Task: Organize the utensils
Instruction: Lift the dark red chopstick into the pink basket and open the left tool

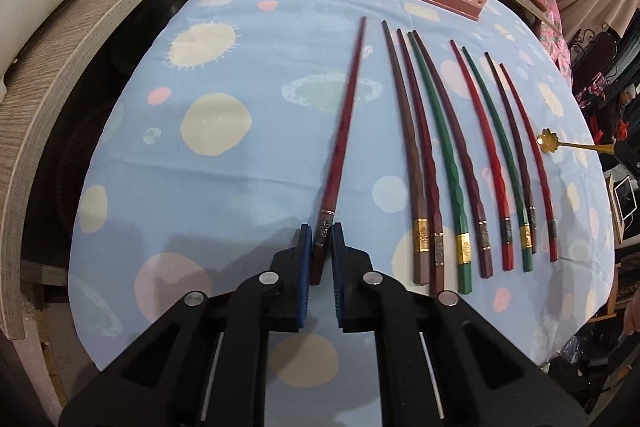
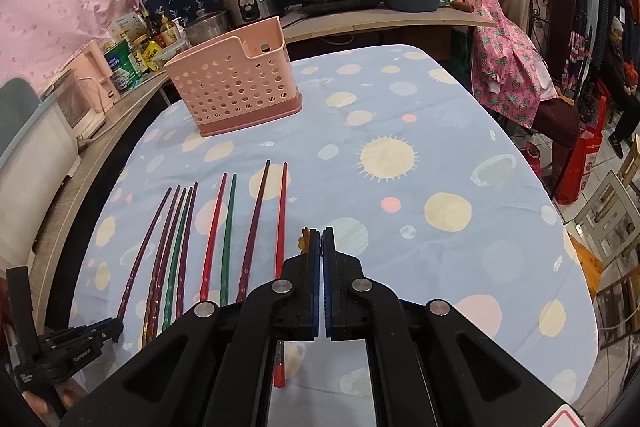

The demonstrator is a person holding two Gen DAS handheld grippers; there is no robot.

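Held chopstick: we see a dark red chopstick [image 1: 343, 131] with its butt end pinched between the left gripper [image 1: 322, 239] pads; its shaft runs forward from the fingertips over the cloth, tip toward the pink basket.
Left fingers: closed onto the banded end of that chopstick, blue pads on either side of it.
Loose chopsticks: we count eight more [image 1: 468, 163] lying side by side to the right of the left fingers, red, green, brown and purple, butts near us, tips pointing away; none touches the gripper.
Gold spoon: a flower-shaped bowl [image 1: 547, 139] shows beyond the rightmost chopstick; in the right wrist view a gold-orange bit [image 2: 305, 241] sticks out just left of the right gripper [image 2: 322, 239] tips.
Right fingers: pressed nearly together around the spoon's thin handle; we see only a narrow slit between the pads.
Pink basket: the perforated holder [image 2: 236, 83] stands upright, well ahead of both fingertip pairs, left of the right fingers.
Tablecloth: light blue with planets and suns [image 2: 440, 155], under everything.
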